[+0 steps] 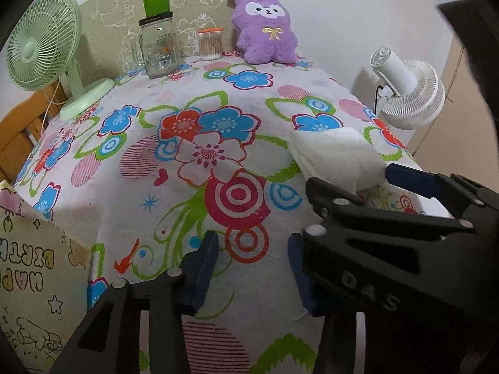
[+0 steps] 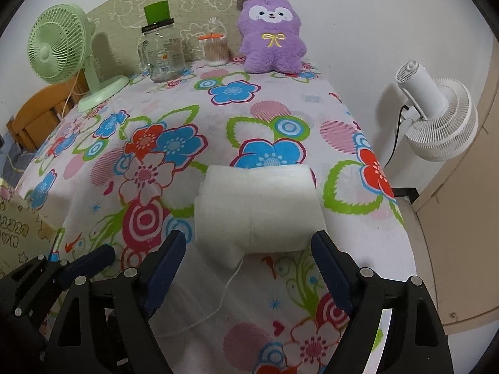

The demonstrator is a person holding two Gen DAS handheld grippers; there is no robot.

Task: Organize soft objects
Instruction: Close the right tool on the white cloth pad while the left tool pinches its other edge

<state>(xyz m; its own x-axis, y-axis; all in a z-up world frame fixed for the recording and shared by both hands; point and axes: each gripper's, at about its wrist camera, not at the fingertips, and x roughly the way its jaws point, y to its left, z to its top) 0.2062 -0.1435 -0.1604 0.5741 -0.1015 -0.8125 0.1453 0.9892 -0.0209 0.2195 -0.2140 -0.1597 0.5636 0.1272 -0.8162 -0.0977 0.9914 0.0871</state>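
Right wrist view: folded white foam pad (image 2: 257,205) near bench right edge; light, squashy. Right claw (image 2: 246,268) apart, straddling near end; pinch there. Left claw (image 1: 252,268) apart, empty.

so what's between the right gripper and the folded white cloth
Nothing but bare floral tablecloth. In the right wrist view the right gripper stands open just short of the folded white cloth, not touching it.

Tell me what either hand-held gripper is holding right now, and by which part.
Nothing is held. The right hand-held gripper stands open just short of the folded white padded cloth, pads not touching it. The left hand-held gripper is open over bare tablecloth.
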